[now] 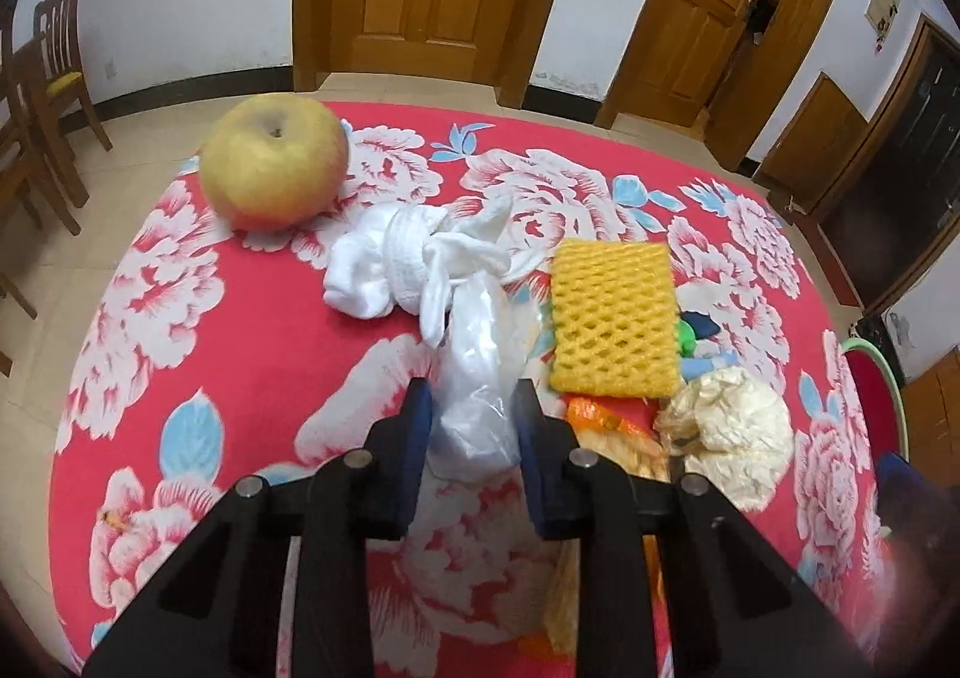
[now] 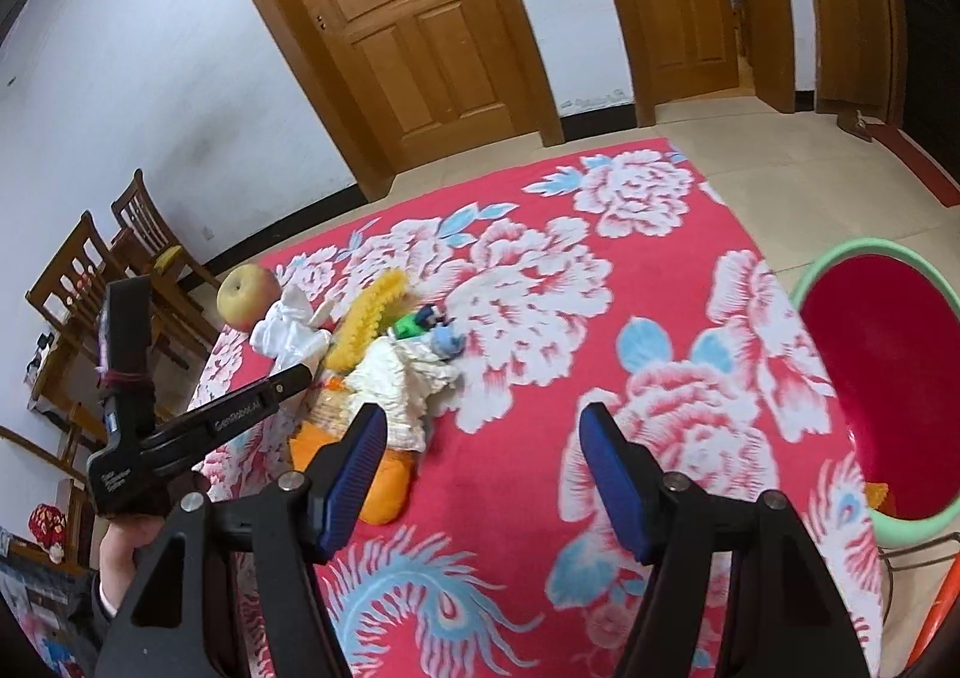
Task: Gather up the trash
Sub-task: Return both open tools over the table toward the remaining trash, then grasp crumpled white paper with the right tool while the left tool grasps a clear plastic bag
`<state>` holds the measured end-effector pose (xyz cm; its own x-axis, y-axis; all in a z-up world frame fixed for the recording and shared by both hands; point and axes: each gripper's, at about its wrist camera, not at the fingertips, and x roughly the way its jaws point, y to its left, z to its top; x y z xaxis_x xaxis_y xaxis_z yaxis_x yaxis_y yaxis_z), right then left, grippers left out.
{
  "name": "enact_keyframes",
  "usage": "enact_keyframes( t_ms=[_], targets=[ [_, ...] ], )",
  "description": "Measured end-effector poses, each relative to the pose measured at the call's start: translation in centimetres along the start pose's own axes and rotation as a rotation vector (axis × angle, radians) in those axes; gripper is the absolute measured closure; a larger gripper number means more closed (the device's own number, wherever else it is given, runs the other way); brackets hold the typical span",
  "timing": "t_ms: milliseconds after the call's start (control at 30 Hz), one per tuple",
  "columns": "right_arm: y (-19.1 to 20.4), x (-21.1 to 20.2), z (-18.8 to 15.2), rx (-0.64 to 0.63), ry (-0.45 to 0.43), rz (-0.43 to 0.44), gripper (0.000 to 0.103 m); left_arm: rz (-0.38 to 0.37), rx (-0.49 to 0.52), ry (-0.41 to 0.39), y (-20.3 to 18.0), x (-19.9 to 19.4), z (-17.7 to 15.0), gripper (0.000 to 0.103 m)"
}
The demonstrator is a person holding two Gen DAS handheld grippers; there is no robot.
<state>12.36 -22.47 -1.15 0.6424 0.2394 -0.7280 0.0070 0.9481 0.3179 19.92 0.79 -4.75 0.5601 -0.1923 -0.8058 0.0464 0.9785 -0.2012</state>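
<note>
My left gripper (image 1: pixel 471 408) is shut on a clear crumpled plastic bag (image 1: pixel 480 378) on the red flowered table. Beyond it lie a knotted white cloth (image 1: pixel 408 264), a yellow foam fruit net (image 1: pixel 612 318) and a crumpled cream paper wad (image 1: pixel 732 432). Orange wrappers (image 1: pixel 606 432) lie under my right finger. In the right wrist view my right gripper (image 2: pixel 483 432) is open and empty above the table. The paper wad (image 2: pixel 402 384), the foam net (image 2: pixel 366 324) and an orange wrapper (image 2: pixel 384 486) lie to its left. The left gripper's body (image 2: pixel 198 426) shows at far left.
An apple (image 1: pixel 276 162) sits at the table's far left, also in the right wrist view (image 2: pixel 247 295). A red basin with a green rim (image 2: pixel 888 396) stands off the table's right edge. Small green and blue items (image 2: pixel 429 327) lie by the pile. Wooden chairs (image 2: pixel 102 270) and doors stand behind.
</note>
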Motion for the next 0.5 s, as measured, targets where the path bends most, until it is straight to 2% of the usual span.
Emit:
enact_keyframes(
  t_ms=[433,500],
  targets=[
    [3.3,3.6,0.3,-0.052,0.043,0.045,0.034,-0.082,-0.048,-0.054,2.3,-5.5,-2.8,0.076],
    [3.6,4.4,0.4,-0.053,0.053,0.047,0.038,-0.083,-0.052,-0.06,2.4,-5.9,-3.0,0.076]
  ],
)
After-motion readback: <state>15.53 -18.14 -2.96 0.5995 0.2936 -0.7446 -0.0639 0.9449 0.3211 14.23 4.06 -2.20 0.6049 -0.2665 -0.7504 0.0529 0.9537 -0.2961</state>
